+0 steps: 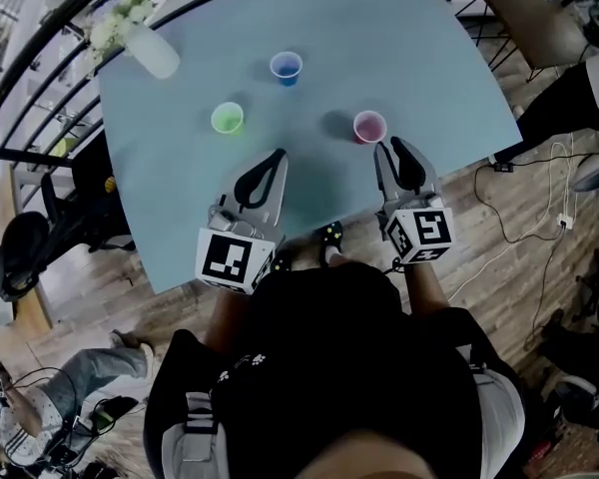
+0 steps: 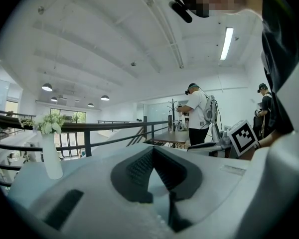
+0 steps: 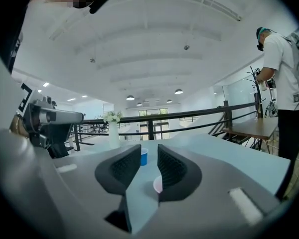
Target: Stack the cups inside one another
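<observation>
Three cups, all separate, none nested

Small plastic cups: blue cup (image 1: 286, 67), green cup (image 1: 227, 118), pink cup (image 1: 369, 126). All upright, mouths up. They stand in a triangle on the pale blue table (image 1: 399, 38), well apart: blue farthest, green at left, pink at right, nearer the front edge.

The pale blue tabletop (image 1: 419, 48) lies open between three cups that stand well apart: a blue plastic cup (image 1: 287, 67) farthest, a green plastic cup (image 1: 228, 118) left, a pink plastic cup (image 1: 369, 126) right. The pink one stands just ahead of the right tool (image 1: 388, 146) and is the nearest obstacle. A wide lane runs from the left tool (image 1: 278, 156) toward the blue one. A white vase of flowers (image 1: 148, 48) crowds the far-left corner.
</observation>
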Motion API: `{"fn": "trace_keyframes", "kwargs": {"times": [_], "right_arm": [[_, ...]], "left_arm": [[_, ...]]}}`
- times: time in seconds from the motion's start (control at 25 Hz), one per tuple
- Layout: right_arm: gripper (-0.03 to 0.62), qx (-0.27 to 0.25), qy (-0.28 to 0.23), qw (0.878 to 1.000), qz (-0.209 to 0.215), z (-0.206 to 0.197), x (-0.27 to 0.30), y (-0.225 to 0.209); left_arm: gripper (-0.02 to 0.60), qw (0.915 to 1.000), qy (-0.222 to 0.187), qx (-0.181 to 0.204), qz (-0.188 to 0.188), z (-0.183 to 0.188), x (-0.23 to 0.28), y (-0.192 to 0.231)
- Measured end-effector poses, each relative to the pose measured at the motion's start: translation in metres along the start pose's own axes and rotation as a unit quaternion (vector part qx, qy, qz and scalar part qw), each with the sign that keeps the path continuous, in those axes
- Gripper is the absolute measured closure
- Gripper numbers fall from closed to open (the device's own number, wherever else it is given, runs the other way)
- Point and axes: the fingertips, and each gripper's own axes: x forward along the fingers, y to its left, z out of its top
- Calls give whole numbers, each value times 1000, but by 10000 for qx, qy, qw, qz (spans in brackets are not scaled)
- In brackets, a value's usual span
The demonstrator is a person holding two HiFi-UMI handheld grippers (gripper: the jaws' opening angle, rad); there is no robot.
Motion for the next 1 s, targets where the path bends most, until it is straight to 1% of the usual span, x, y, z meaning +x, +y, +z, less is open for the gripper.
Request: {"fn": "trace_keyframes", "kwargs": {"times": [0.4,0.68,0.76,1.0], "right_arm": [[418,-52,267,9995,168,-19,20,-12],[381,-101,461,9984,317,-33,33,-21],[361,-146,524,9978,369,-38,37,-23],[321,-237,712,9963,411,-55,50,-28]], "left_arm": [[589,9997,62,40,234,2,8,5],[589,9989,132,11,459,0,14,7],[589,9985,142,12,523,0,14,9],[589,9969,235,-14,749,-4,11,14]]}}
